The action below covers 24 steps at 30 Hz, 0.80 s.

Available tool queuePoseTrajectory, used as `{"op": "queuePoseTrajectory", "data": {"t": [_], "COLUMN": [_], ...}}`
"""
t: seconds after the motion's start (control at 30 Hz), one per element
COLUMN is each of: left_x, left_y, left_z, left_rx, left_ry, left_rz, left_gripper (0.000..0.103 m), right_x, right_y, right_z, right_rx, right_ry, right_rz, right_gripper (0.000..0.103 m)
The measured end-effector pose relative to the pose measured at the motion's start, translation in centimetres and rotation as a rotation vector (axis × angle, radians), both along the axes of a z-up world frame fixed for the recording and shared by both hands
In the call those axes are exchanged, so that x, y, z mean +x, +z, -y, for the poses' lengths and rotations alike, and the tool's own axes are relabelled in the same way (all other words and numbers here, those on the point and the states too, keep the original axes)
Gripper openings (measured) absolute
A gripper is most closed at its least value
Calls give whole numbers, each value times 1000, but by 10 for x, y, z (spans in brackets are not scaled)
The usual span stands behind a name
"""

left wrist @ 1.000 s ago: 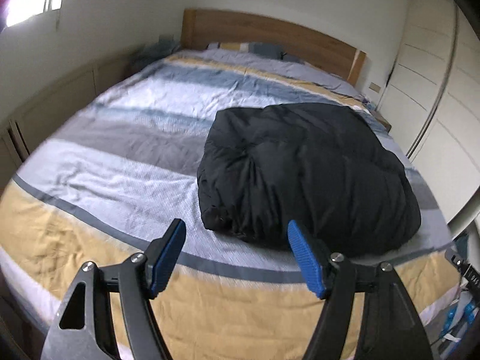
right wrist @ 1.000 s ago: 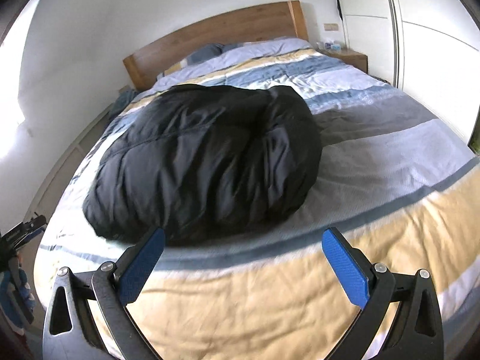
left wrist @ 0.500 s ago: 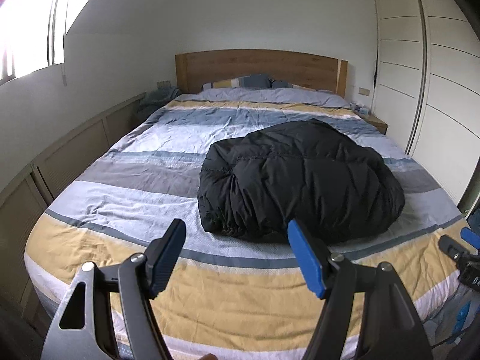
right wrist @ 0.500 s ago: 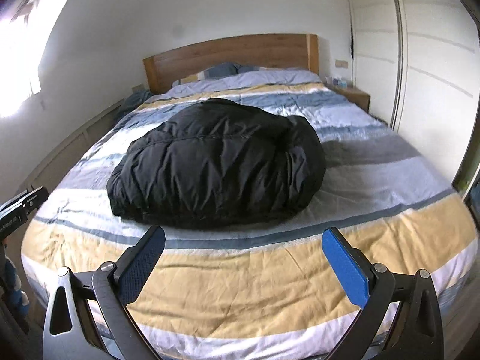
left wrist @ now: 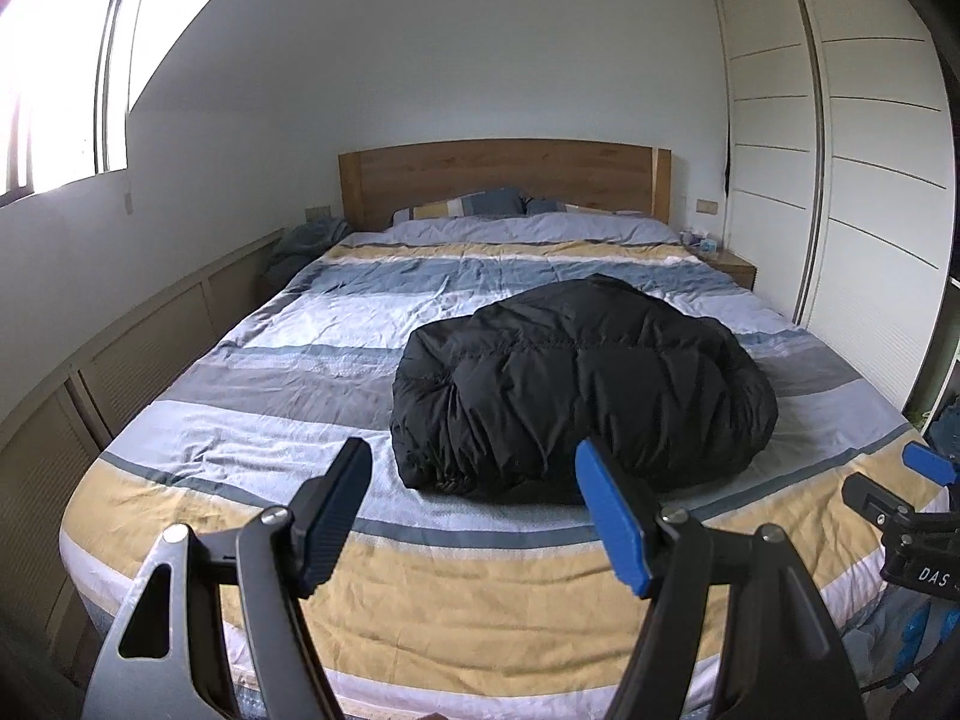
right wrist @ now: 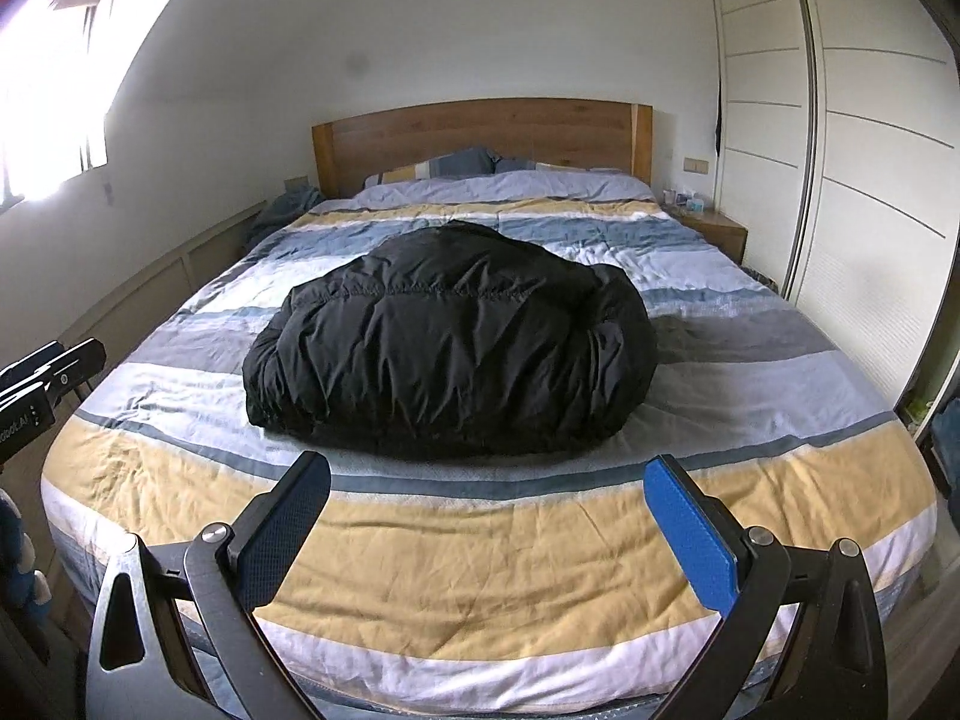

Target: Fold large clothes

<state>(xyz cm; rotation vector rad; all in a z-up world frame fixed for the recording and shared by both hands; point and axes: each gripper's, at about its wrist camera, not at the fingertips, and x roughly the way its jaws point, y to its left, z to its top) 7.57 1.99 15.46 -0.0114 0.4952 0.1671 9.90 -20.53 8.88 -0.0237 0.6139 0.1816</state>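
Observation:
A black puffy jacket (left wrist: 576,390) lies folded in a thick bundle on the striped bed cover (left wrist: 288,372), toward the foot of the bed; it also shows in the right wrist view (right wrist: 450,360). My left gripper (left wrist: 474,510) is open and empty, held back over the foot of the bed, short of the jacket. My right gripper (right wrist: 486,528) is open wide and empty, also back from the jacket above the yellow stripe (right wrist: 480,570). The right gripper's body shows at the right edge of the left wrist view (left wrist: 900,516).
A wooden headboard (left wrist: 504,180) and pillows (left wrist: 480,204) stand at the far end. White wardrobe doors (left wrist: 870,210) run along the right, with a bedside table (left wrist: 732,267). A low panelled ledge (left wrist: 120,360) and a window (left wrist: 54,90) are on the left.
Both grippers have drawn back and tilted up from the bed, so the jacket looks farther away and more of the room shows. The jacket has not moved. Both grippers stay open.

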Motion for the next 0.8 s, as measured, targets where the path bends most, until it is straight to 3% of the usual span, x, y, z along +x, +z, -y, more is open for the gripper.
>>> {"op": "queuePoseTrajectory", "data": {"t": [0.33,0.8], "left_x": [9,37], "left_y": [-8,-36], "left_z": [1,-7], "left_rx": [-15,-26], "left_ry": [-21,-19], "left_rz": [-20,-84], "left_gripper": [69,69], "right_x": [5,33], "right_y": [-2,-33], "right_z": [2,9], "right_rx": [-13,-39], "right_ry": [-18,-47], "right_rz": [10,-65], "right_gripper": [103,103]}}
